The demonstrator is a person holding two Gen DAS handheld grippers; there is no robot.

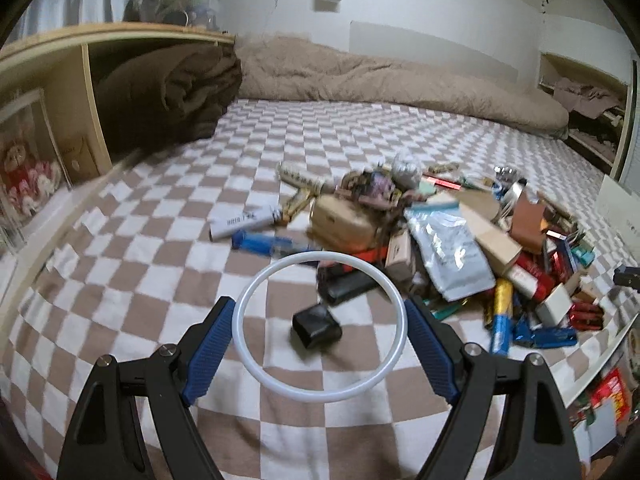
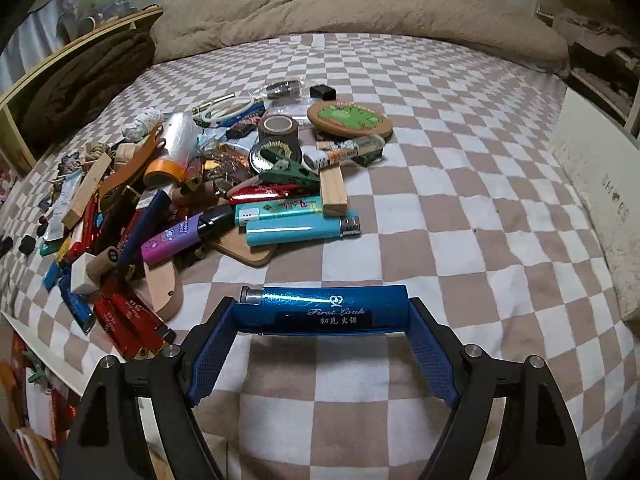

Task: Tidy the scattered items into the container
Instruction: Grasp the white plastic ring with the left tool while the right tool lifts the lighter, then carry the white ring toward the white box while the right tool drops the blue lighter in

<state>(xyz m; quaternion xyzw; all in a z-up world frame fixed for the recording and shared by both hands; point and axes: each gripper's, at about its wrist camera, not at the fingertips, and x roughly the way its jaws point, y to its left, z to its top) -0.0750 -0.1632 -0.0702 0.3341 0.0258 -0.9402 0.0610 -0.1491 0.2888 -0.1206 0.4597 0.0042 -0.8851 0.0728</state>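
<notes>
My left gripper (image 1: 319, 305) is shut on a white ring (image 1: 316, 256), its blue pads pressing the ring's left and right sides above the checked bedsheet (image 1: 168, 288). Through the ring I see a small black box (image 1: 316, 330) lying on the sheet. My right gripper (image 2: 322, 309) is shut on a shiny blue lighter (image 2: 280, 300), held crosswise by its two ends. A pile of scattered items (image 2: 180, 200) covers the bed to its left; the same pile (image 1: 440, 240) lies ahead and to the right of the left gripper. A white-rimmed box (image 1: 600, 384) holding packets sits below the bed's edge.
A beige duvet (image 2: 360, 12) lies along the far side of the bed. A folded brown blanket (image 1: 172, 96) sits by a wooden shelf (image 1: 92, 92) on the left. A white lettered box (image 2: 592, 200) stands at the bed's right edge. Bare sheet (image 2: 460, 200) spreads right of the pile.
</notes>
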